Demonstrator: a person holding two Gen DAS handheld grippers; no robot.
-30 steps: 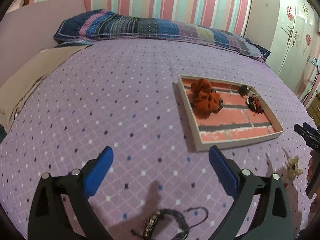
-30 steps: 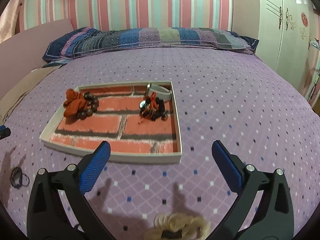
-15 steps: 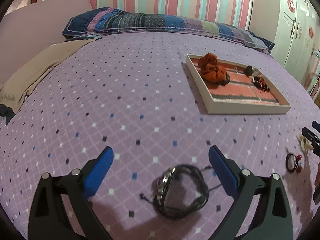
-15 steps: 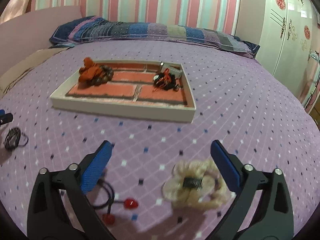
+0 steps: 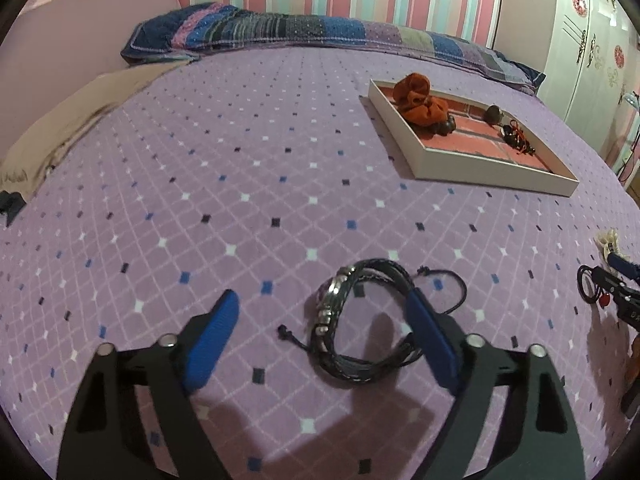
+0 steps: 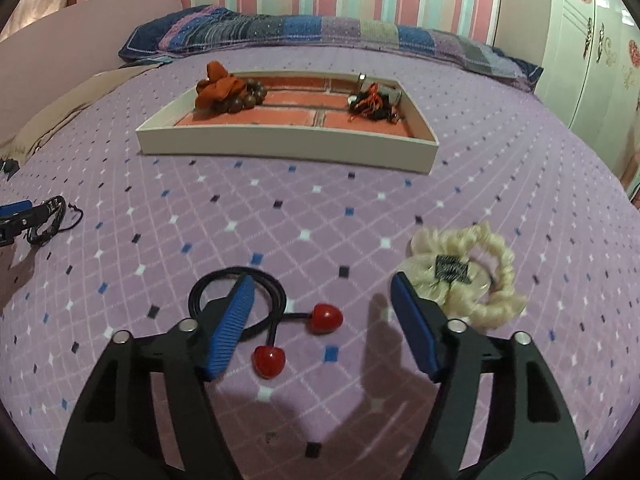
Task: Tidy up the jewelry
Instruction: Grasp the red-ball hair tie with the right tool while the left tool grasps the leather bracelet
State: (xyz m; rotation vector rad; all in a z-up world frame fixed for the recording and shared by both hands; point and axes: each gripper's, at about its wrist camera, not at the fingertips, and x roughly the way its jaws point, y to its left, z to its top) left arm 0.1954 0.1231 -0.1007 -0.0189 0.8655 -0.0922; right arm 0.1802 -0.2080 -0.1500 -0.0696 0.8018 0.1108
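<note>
My left gripper [image 5: 322, 312] is open, low over the bed, with a black braided bracelet bundle [image 5: 360, 320] lying between its fingers. My right gripper [image 6: 322, 294] is open over a black hair tie with two red cherry beads [image 6: 296, 324]. A cream fluffy scrunchie [image 6: 464, 272] lies just right of its right finger. The white tray with a brick-pattern floor [image 6: 288, 142] holds an orange scrunchie [image 6: 218, 84], brown beads and a dark red-and-black item [image 6: 372, 104]. The tray also shows in the left wrist view [image 5: 480, 172].
The purple diamond-pattern bedspread [image 5: 240, 160] covers the bed. A patchwork pillow [image 5: 280, 30] lies along the striped wall. A beige cloth [image 5: 60, 128] lies at the left edge. A white wardrobe [image 6: 592, 40] stands at the right.
Both grippers have come down and forward toward the bedspread. The bracelet now lies between the left fingers, and the cherry hair tie sits between the right fingers.
</note>
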